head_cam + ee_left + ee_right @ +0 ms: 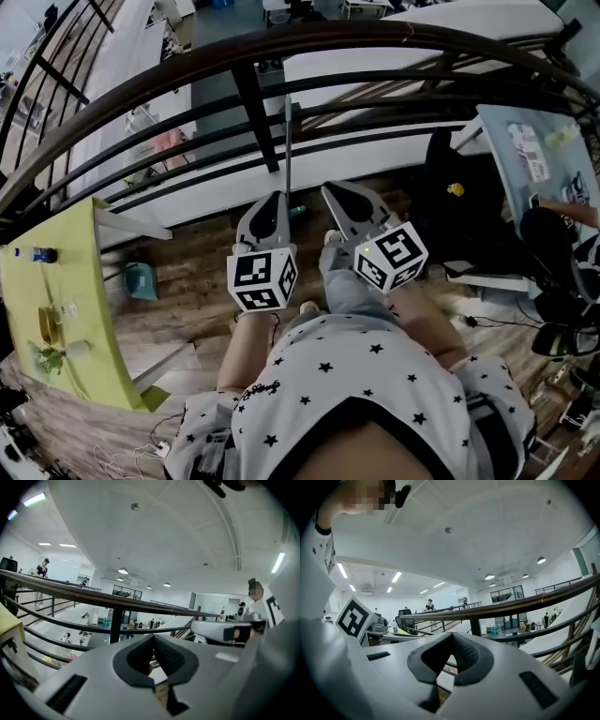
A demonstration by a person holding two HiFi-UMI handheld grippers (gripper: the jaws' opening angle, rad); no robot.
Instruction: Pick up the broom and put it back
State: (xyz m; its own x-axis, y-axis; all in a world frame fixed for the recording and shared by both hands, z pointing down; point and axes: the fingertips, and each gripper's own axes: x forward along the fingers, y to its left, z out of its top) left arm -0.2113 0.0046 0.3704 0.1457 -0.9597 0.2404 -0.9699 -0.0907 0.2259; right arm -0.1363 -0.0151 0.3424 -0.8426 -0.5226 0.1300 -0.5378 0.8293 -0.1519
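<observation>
The slim grey broom handle [288, 150] stands propped against the dark metal railing [249, 103], upper centre. Left gripper [277, 197] and right gripper [330, 191] point towards it, fingers pressed together and empty, apparently not yet within reach.

No words, numbers or brand names can be read anywhere. In the head view's centre, the left cube [262, 278] and right cube [392, 255] carry only black-and-white square patterns, not letters. At the upper right, a sheet [530, 150] bears print too small to read, and a bag [469, 202] has an illegible yellow mark.
</observation>
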